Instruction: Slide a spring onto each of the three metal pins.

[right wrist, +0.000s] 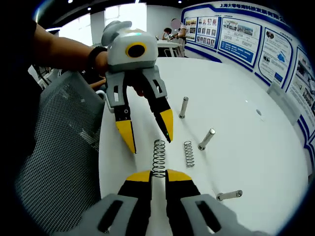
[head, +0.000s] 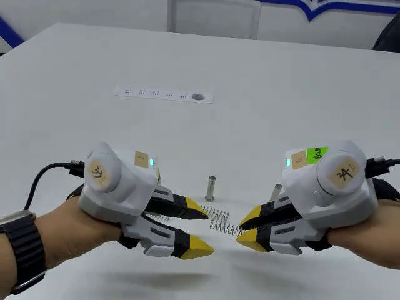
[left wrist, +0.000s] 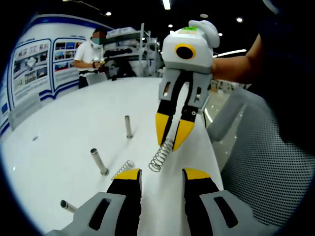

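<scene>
Over the table (head: 262, 87), the right gripper (right wrist: 158, 175) pinches 1 spring (right wrist: 158, 156) by its end; the left gripper (left wrist: 160, 173) faces it, jaws spread, near 3 pins (right wrist: 206, 139).

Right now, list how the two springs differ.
The held spring has one end pinched in the jaws of the right gripper; the loose spring lies free on the table. The held spring points toward the left gripper; the loose spring lies nearer the pins. Both are metal coils on no pin.
</scene>
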The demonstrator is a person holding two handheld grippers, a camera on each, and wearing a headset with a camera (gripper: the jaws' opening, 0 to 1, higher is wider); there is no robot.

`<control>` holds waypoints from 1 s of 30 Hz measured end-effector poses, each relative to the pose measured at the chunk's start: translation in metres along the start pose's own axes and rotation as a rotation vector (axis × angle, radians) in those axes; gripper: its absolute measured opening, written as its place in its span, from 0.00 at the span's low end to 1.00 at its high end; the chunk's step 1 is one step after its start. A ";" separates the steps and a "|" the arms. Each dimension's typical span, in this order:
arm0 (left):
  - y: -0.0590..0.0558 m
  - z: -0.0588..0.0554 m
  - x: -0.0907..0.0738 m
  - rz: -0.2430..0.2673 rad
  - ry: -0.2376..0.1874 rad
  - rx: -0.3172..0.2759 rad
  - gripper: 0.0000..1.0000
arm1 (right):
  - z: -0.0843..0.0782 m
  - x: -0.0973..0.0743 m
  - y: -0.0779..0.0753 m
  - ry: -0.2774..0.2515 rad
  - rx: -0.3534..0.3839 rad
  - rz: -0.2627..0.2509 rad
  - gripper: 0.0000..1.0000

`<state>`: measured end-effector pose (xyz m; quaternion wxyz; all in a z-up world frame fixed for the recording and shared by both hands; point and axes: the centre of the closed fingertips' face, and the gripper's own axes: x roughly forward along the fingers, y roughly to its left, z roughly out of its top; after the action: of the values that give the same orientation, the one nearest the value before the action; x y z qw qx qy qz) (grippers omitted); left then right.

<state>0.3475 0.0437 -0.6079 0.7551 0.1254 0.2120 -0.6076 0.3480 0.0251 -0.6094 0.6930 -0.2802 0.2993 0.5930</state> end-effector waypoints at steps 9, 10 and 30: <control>-0.008 -0.002 0.004 -0.032 0.007 0.051 0.23 | 0.002 0.004 0.012 0.010 -0.064 0.049 0.11; -0.010 -0.002 0.004 -0.039 0.008 0.056 0.22 | 0.002 0.004 0.013 0.012 -0.068 0.053 0.11; -0.019 -0.004 0.006 -0.073 0.011 0.102 0.10 | -0.003 0.003 0.016 -0.008 -0.036 0.061 0.17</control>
<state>0.3296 0.0357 -0.6129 0.7240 0.1594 0.1893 -0.6439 0.3326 0.0271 -0.6140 0.6705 -0.2809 0.2942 0.6205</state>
